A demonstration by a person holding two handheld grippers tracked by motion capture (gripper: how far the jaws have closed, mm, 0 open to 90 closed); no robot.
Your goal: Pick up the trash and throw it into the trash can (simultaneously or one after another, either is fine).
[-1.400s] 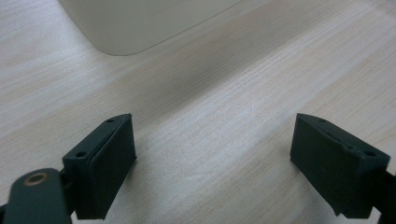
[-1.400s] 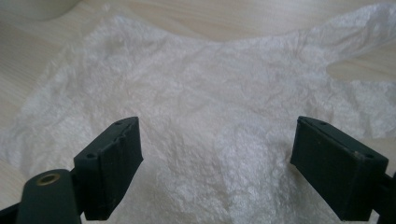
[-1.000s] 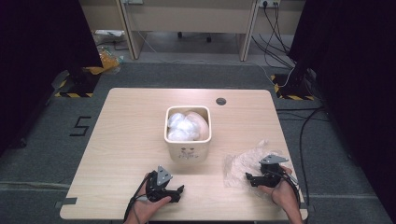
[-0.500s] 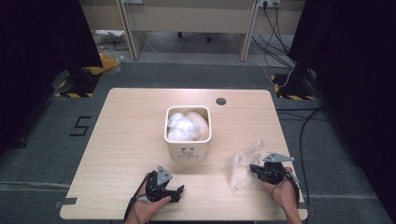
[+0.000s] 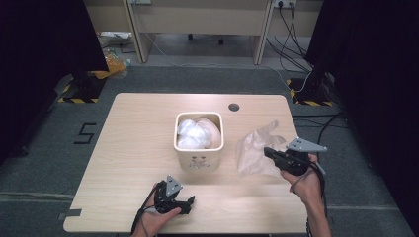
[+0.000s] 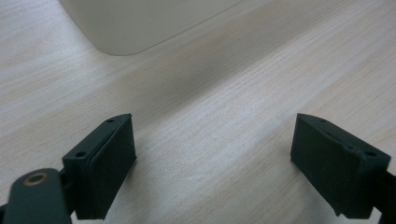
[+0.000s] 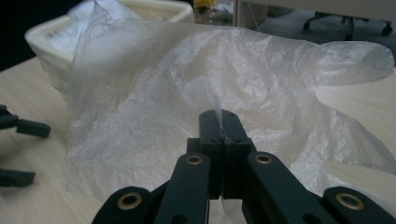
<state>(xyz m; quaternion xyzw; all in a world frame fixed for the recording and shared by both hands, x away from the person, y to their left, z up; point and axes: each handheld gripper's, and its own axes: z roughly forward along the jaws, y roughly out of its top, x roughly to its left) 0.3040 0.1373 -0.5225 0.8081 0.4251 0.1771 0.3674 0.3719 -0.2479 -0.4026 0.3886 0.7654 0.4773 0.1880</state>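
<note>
Glove: a thin, clear plastic glove (image 7: 196, 93), very wrinkled, almost see-through with a milky white shine; in the right gripper view its flat finger shapes point to the right side.
Glove place: it is held up above the right part of the counter (image 5: 123, 128), just to the right of the bin (image 5: 198, 143); in the high view the glove (image 5: 257, 148) hangs like a crumpled sheet, and I cannot tell whether its lower edge touches the wood.
Right tongs: the right tongs (image 7: 218, 122) are pressed together on a small fold of the glove; a thin sliver of the plastic stands up between the jaws.
Right hand: the right hand (image 5: 301, 178) holds its tool near the right edge of the counter, with the grey plate on top.
Left tongs: the left tongs (image 6: 212, 158) are spread wide with nothing between them, low over the bare wood near the front edge, a little in front of the bin.
Bin: cream coloured, square with round corners, standing in the middle of the counter; inside it lie more crumpled white plastic pieces (image 5: 195, 132).
Counter: light wood, with a small round hole (image 5: 233, 107) near the far edge.
</note>
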